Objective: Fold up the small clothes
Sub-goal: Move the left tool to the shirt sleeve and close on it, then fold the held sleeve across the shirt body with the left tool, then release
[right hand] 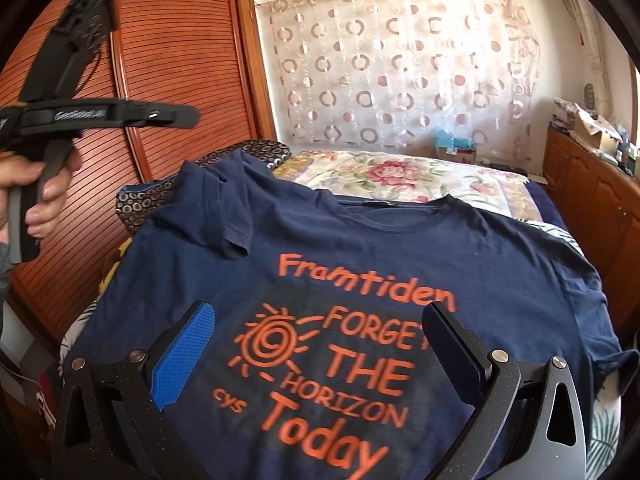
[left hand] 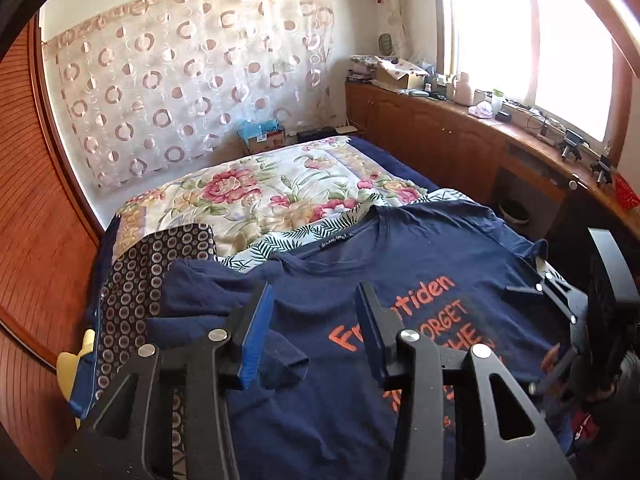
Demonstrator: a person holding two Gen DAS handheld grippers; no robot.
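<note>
Your navy cotton T-shirt with orange print (right hand: 360, 264) lies flat, front up, on the bed, collar toward the far wall. Its left sleeve (right hand: 224, 216) is folded inward over the chest. Behind the collar lies the floral quilt (right hand: 420, 176); behind that, the circle-patterned sheer curtain (right hand: 400, 72) hangs on the wall. A dark ring-patterned cloth (left hand: 132, 300) lies left of the shirt. The slatted wooden wardrobe (right hand: 172, 80) stands left of the bed, the wooden cabinet counter (left hand: 460, 120) right.

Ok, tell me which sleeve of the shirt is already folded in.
The left sleeve, beside the patterned pillow: it lies flipped over the shirt's chest. The other sleeve spreads outward.
</note>
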